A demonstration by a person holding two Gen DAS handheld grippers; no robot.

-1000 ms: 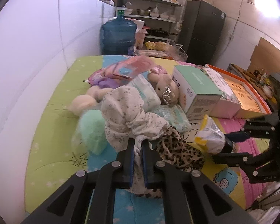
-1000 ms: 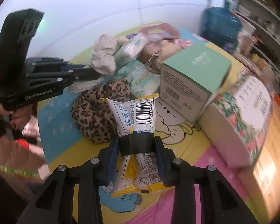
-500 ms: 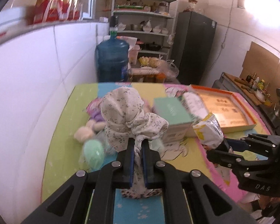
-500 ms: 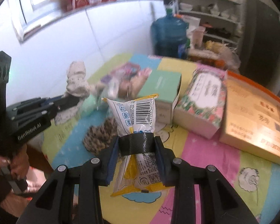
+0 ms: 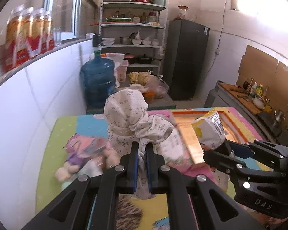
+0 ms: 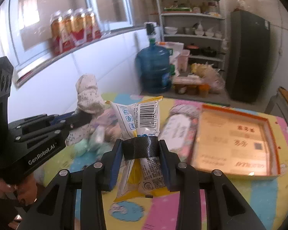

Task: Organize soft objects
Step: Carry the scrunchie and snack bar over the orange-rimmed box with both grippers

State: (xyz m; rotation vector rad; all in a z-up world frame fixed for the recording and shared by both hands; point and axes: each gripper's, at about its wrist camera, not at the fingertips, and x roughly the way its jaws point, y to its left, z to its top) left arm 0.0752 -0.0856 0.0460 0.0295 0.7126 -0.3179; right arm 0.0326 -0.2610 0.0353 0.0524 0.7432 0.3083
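My left gripper (image 5: 141,149) is shut on a white cloth with small grey flowers (image 5: 128,120), which hangs bunched above the table. In the right wrist view the same cloth (image 6: 88,94) shows at the left, in the left gripper (image 6: 80,117). My right gripper (image 6: 141,143) is shut on a yellow-and-white snack packet (image 6: 142,118) with a barcode, pinched at its waist; in the left wrist view this packet (image 5: 211,132) is at the right, in the right gripper (image 5: 216,149). Below lie a plush toy (image 5: 74,164), a leopard-print piece (image 5: 128,210) and a pale green soft thing (image 6: 80,147).
A colourful mat (image 6: 239,201) covers the table. An orange-rimmed box lid (image 6: 238,141) lies at the right, a flowered tissue box (image 6: 178,132) beside it. A white tiled wall (image 5: 28,105) runs along the left. Behind are a blue water jug (image 6: 153,69), shelves (image 6: 191,25) and a dark fridge (image 6: 249,57).
Both grippers have risen well above the table with the cloth and the packet still held. The pile of soft things now lies lower and smaller in both views.
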